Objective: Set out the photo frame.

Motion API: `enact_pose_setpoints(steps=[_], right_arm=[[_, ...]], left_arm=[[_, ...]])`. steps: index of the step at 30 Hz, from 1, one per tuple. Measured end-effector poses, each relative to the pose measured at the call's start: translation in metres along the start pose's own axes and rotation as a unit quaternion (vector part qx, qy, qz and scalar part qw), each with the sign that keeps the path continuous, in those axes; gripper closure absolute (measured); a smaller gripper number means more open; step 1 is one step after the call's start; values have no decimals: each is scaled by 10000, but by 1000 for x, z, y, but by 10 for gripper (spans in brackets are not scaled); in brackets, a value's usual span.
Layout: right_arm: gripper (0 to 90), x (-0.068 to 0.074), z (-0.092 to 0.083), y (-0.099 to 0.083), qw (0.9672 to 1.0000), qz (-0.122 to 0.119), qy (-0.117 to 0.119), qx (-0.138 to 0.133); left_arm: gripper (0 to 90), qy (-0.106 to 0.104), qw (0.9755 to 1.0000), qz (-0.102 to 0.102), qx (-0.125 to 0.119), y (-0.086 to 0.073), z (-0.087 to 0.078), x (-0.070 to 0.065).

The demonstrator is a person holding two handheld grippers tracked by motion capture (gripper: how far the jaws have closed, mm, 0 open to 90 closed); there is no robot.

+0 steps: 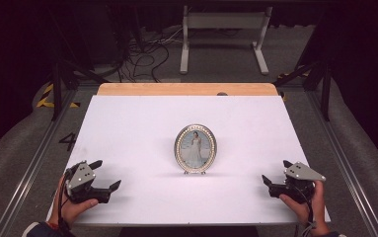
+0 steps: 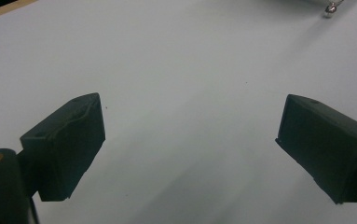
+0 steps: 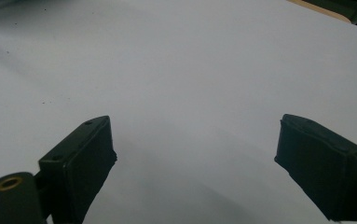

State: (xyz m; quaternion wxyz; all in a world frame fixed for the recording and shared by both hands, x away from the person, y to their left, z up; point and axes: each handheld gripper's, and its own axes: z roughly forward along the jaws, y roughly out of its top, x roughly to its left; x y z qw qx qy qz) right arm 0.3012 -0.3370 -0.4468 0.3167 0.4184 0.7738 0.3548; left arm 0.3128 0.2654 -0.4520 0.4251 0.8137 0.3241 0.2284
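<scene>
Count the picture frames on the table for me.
1: an oval frame stands upright mid-table, between the left gripper and right gripper, apart from both.

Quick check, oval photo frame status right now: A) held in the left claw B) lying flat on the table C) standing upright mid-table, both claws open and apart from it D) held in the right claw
C: the oval photo frame stands upright on its small feet on the white table, while the left claw and right claw sit open near the table's near corners, well apart from it.
</scene>
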Motion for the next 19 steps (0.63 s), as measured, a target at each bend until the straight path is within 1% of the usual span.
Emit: enact_pose_setpoints(steps=[2, 5, 11, 13, 15, 16, 19], right_arm=[[109, 1, 0, 0, 10000, -41, 0, 16], [108, 1, 0, 0, 10000, -41, -4, 18], [107, -5, 0, -4, 10000, 83, -38, 37], [107, -5, 1, -4, 9999, 82, -51, 63], [104, -5, 3, -4, 9999, 68, -57, 96], [104, -5, 3, -4, 9999, 61, -54, 112], [102, -6, 3, -4, 9998, 89, -68, 135]], left_arm=[[79, -3, 10000, -10, -7, 0, 0, 0], [78, -3, 10000, -11, 27, 1, 2, 0], [78, -46, 9999, 14, 102, 1, 8, 3], [79, -39, 9999, -6, 127, 1, 9, 3], [78, -44, 9999, -13, 100, 1, 8, 3], [78, -39, 9999, -52, 94, 1, 8, 3], [78, -37, 9999, -69, 115, 2, 9, 4]])
